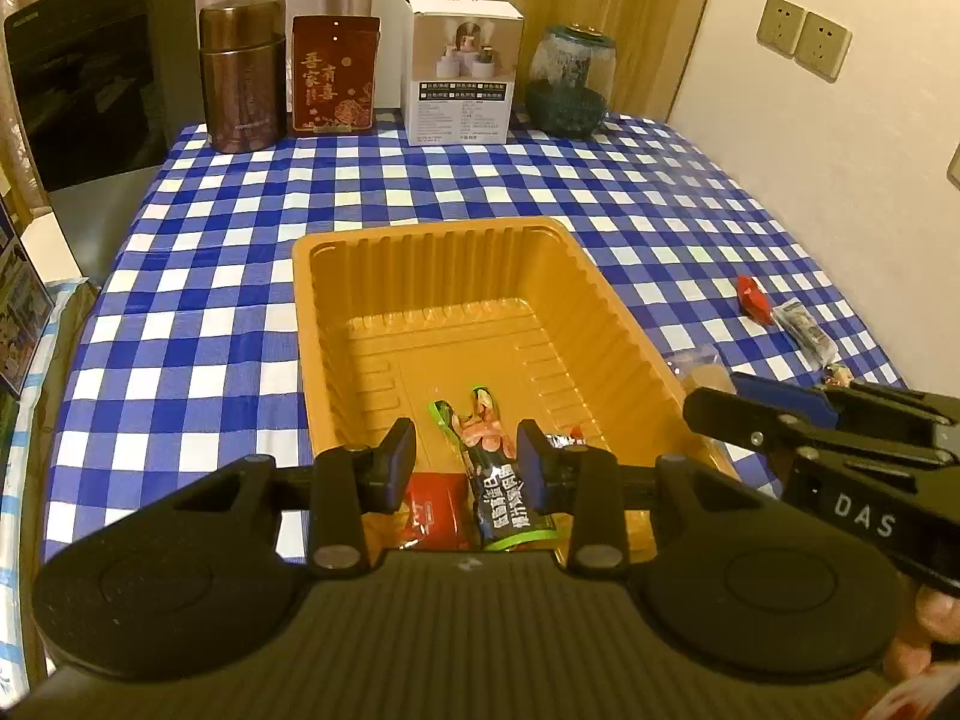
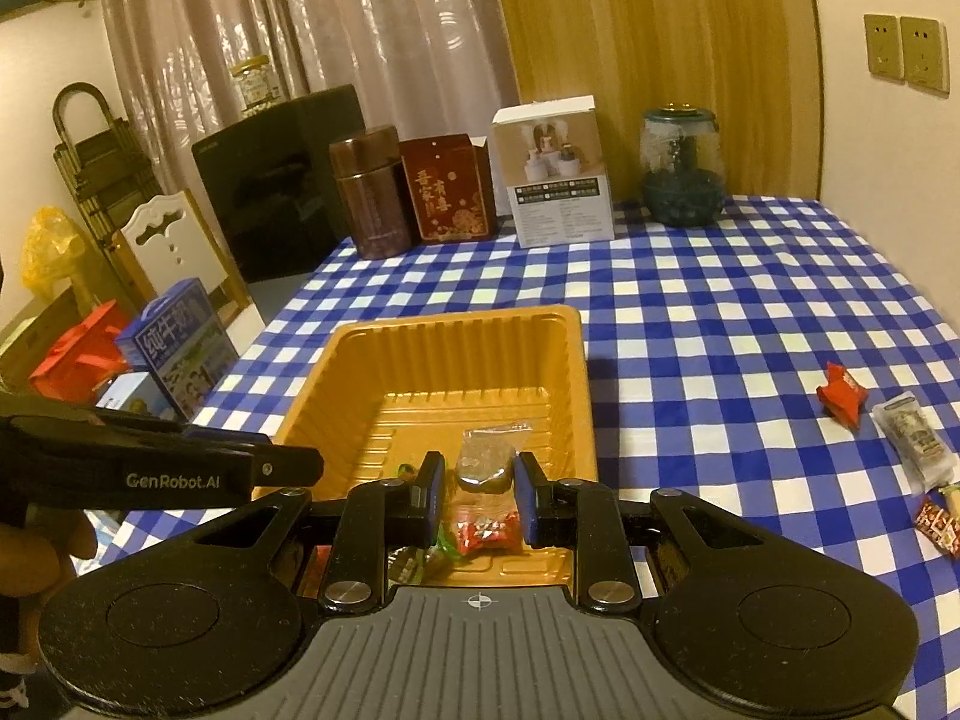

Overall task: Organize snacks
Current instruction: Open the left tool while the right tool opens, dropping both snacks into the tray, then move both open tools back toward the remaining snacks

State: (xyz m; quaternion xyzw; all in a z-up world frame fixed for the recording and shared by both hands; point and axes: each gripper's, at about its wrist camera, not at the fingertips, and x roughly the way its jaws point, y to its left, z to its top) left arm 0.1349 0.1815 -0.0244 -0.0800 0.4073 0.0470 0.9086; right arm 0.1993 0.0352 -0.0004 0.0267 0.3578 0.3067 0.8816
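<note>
Both grippers hover over orange tray [image 1: 432, 276] on checked tablecloth [image 1: 240, 240]. Left gripper [image 1: 466, 455] jaws parted, empty, above snack packets [image 1: 507, 498]. Right gripper [image 2: 478, 489] parted around clear-wrapped snack [image 2: 487, 459]; grip unclear. Loose snacks [image 2: 843, 402] lie right of tray.

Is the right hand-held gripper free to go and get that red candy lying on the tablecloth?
Probably not yet: the right hand-held gripper seems to hold a clear snack bag over the tray. Otherwise, only open tablecloth lies before the red candy.
</note>
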